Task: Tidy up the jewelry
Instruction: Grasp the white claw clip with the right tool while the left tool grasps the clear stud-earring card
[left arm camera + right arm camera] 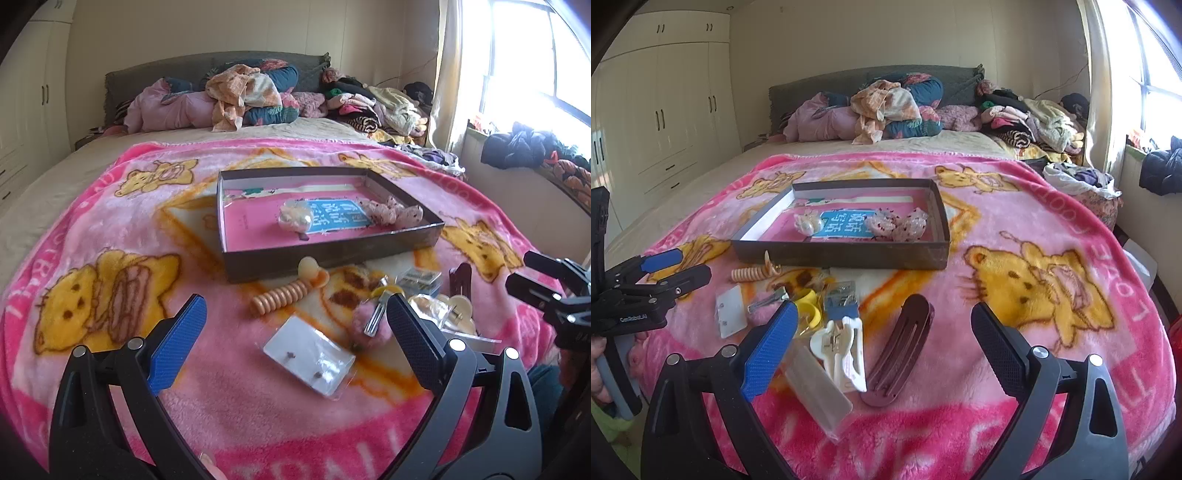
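Observation:
A shallow dark box sits on the pink blanket, holding a pearly piece and a pink speckled scrunchie. In front of it lie an orange coil hair tie, a bagged earring card, a metal clip, a white clip and a maroon hair clip. My left gripper hovers open over the earring card. My right gripper hovers open over the maroon clip and white clip.
The pink bear-print blanket covers the bed's near end. Piled clothes and bedding lie at the headboard. A yellow ring and a clear box of small pins rest among the loose items. A window is on the right, wardrobes on the left.

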Action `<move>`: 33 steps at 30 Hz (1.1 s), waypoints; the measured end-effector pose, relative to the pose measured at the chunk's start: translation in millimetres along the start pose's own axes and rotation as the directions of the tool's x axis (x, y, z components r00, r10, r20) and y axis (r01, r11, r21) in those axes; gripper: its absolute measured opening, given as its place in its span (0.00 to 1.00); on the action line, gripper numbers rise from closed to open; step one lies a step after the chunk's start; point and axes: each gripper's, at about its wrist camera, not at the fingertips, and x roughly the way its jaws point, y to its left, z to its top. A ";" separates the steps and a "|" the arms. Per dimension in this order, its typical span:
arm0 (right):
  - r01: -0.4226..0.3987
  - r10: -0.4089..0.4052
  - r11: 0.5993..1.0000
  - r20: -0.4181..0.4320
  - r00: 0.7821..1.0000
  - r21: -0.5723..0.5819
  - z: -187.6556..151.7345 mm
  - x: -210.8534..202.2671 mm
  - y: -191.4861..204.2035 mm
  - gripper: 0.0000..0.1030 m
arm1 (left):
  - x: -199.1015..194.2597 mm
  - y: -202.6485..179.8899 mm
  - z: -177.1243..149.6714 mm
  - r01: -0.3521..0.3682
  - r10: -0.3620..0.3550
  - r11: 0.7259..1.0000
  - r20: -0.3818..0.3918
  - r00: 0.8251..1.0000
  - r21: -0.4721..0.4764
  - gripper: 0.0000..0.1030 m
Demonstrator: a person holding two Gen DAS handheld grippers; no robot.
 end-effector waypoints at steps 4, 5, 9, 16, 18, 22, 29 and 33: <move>-0.018 0.017 1.000 -0.029 0.999 -0.011 -0.5 2.9 1.2 0.89 | 3.7 3.9 -7.9 -0.015 0.015 1.000 -0.026 1.000 0.005 0.87; -0.020 0.019 1.000 -0.046 0.999 -0.020 -1.3 5.8 3.0 0.89 | 5.2 5.5 -11.0 -0.020 0.020 1.000 -0.036 0.999 0.006 0.87; -0.030 0.023 0.997 -0.093 0.995 -0.068 -3.8 15.2 13.4 0.89 | 11.6 11.2 -20.8 -0.033 0.033 0.999 -0.066 0.997 0.004 0.87; -0.024 0.005 0.995 -0.200 0.980 -0.093 -7.5 41.1 21.6 0.80 | 23.4 11.8 -31.1 -0.023 0.024 1.000 -0.104 0.994 0.006 0.87; -0.029 0.008 0.996 -0.248 0.969 -0.080 -8.6 52.7 19.6 0.75 | 25.9 9.2 -33.4 -0.012 0.014 1.000 -0.109 0.994 0.014 0.87; -0.054 0.032 0.996 -0.289 0.957 -0.071 -11.0 63.5 20.2 0.70 | 31.7 3.2 -36.6 0.005 -0.001 0.999 -0.115 0.993 0.036 0.87; -0.064 0.029 0.993 -0.335 0.942 -0.096 -12.7 80.7 31.0 0.48 | 41.9 -2.3 -32.9 0.003 0.004 0.997 -0.101 0.995 0.074 0.87; -0.064 0.041 0.996 -0.343 0.939 -0.058 -13.4 85.0 23.9 0.26 | 47.2 -2.7 -31.7 0.011 -0.003 0.996 -0.099 0.995 0.086 0.87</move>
